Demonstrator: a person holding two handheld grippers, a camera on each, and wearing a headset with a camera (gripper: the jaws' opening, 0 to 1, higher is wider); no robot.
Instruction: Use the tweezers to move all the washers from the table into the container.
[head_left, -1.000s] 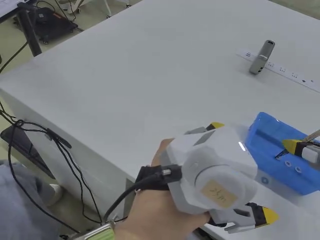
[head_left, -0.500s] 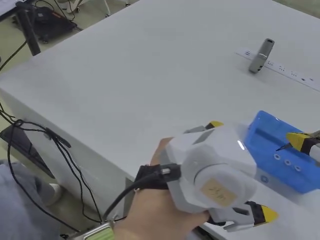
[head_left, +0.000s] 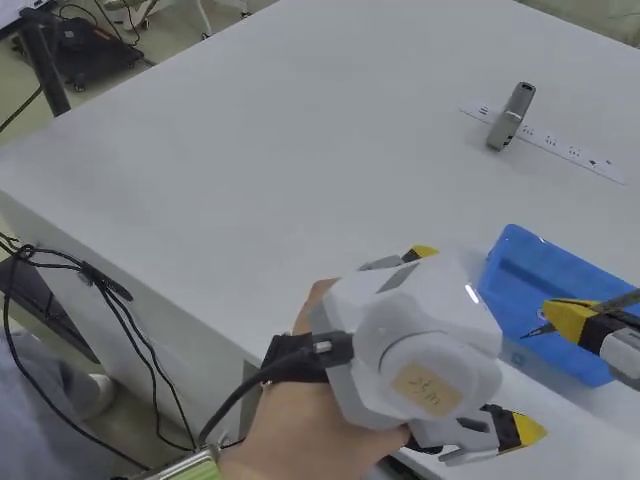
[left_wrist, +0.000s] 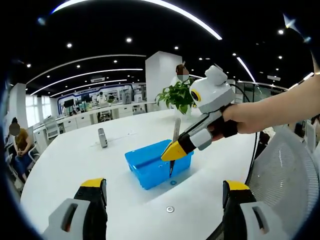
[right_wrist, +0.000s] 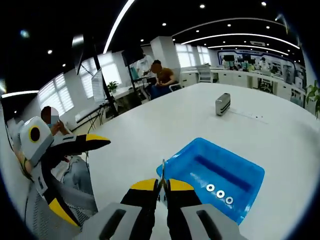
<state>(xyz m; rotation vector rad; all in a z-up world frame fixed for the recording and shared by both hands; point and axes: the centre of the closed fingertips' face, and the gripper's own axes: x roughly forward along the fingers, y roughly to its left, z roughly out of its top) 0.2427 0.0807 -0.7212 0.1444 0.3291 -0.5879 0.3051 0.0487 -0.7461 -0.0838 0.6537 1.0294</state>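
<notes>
Blue container, right tool clamped on tweezers, left tool spread wide

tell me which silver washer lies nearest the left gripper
The small silver washer on the white table, just ahead of the open left gripper, between its jaws; three more washers lie farther off, inside the blue plastic container.

Open office with ceiling light strips, a white pillar, windows and a potted plant.
</notes>
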